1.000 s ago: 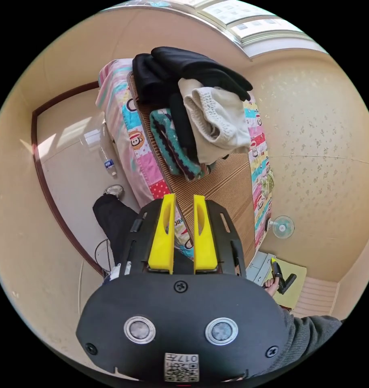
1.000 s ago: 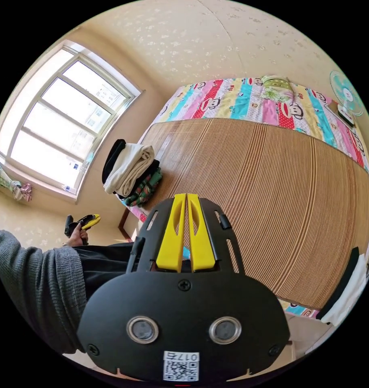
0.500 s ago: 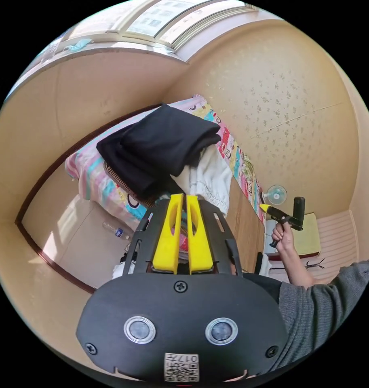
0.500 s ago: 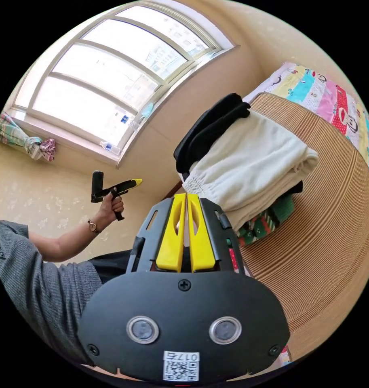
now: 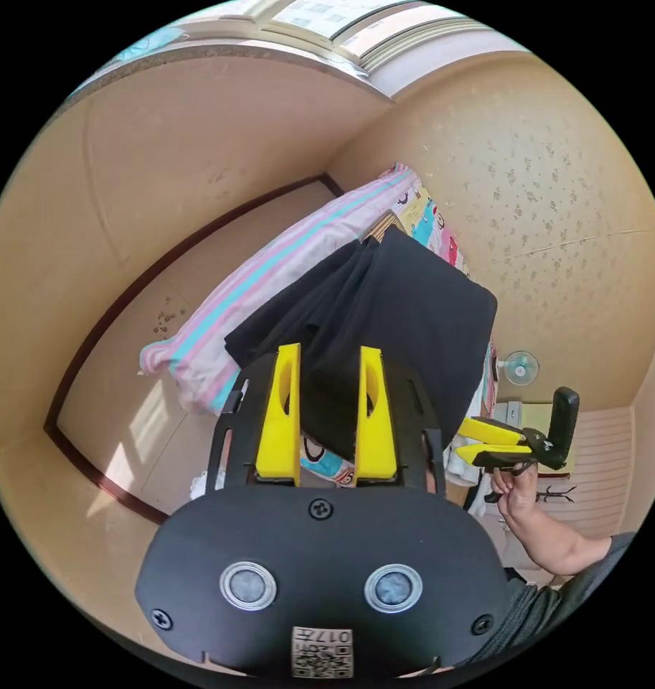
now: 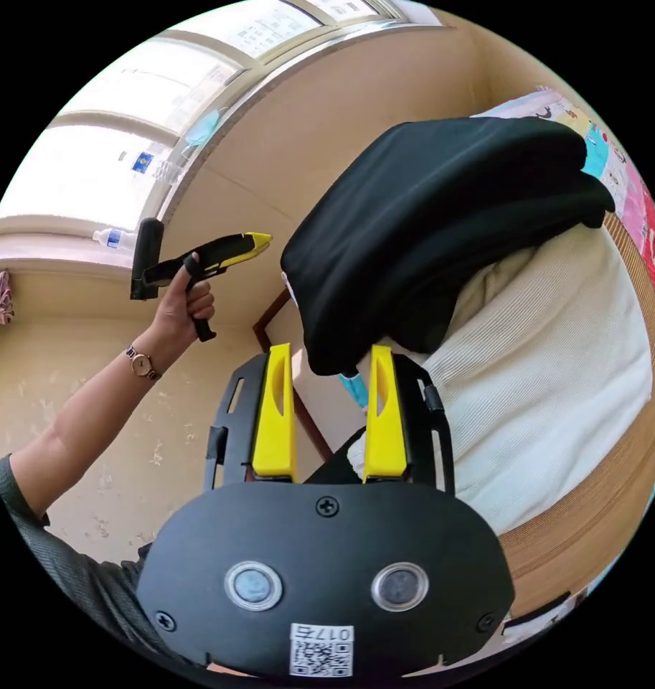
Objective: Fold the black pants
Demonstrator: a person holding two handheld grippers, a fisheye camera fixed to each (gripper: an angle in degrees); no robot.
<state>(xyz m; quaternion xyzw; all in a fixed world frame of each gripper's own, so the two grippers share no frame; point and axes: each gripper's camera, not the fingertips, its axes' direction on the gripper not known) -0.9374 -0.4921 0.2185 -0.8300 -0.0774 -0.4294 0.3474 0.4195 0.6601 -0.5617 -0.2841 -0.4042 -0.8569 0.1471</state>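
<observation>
A: Where are the black pants (image 5: 384, 323)?

B: On top of a pile of clothes at the corner of the bed (image 5: 270, 269), near the wall under the window (image 6: 119, 136). In the right gripper view the black pants (image 6: 442, 215) lie over a cream garment (image 6: 557, 387), and their folded end hangs past the pile's edge.

A: How does the left gripper (image 5: 328, 373) stand?

B: Its yellow jaws are spread wide, one on each side of the hanging black cloth. The cloth lies between them, but I cannot tell whether either jaw touches it.

A: And the right gripper (image 6: 332, 373)?

B: Also wide apart. The lower tip of the black fold sits in the gap between its jaws, and neither presses on it.

A: Anything else in view?

B: In the left gripper view the other gripper (image 5: 478, 441) is held up in a hand (image 5: 514, 488) beside the pile, jaws parted. A small fan (image 5: 521, 367) stands by the far wall. The bed carries a striped, colourful sheet (image 5: 219, 323).
</observation>
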